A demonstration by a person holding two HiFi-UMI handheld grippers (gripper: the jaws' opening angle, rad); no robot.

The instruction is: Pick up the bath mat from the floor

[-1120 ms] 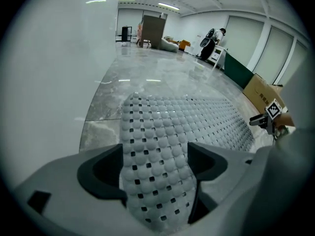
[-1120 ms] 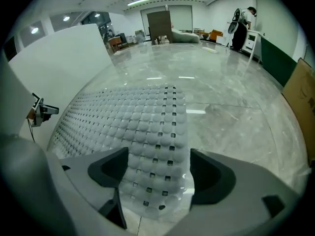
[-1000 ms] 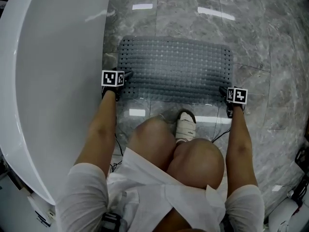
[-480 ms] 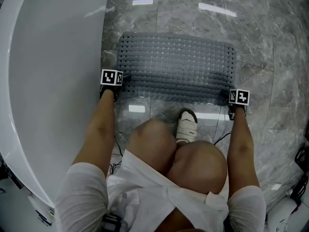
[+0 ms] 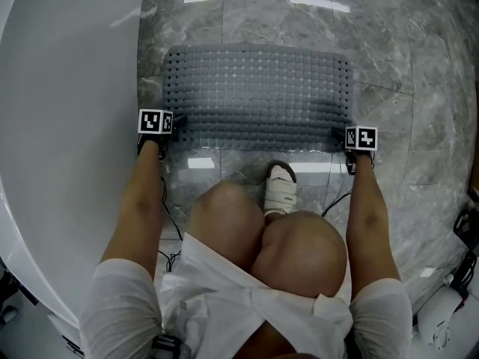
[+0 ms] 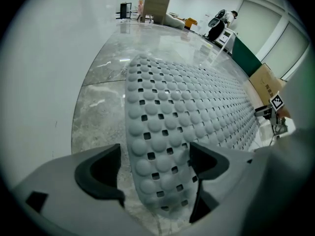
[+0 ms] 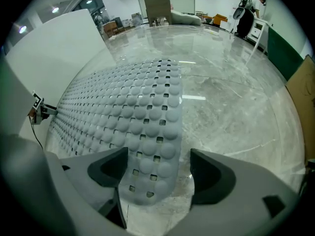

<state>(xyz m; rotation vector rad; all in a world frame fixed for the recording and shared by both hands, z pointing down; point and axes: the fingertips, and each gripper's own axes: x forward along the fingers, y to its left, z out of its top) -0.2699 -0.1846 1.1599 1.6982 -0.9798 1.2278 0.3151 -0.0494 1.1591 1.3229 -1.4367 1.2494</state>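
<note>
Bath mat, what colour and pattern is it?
Grey bath mat, rows of round bumps with small holes; left gripper view shows it best.

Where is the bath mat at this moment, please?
In the head view the bath mat lies on the floor right of the white bathtub, its near corners inside the open left gripper and right gripper.

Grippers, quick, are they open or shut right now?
Left gripper: open, bath mat corner between its jaws.
Right gripper: open, the other corner between its jaws.

Grey marble floor (glossy, streaked with lamp glare) beside a white bathtub
</note>
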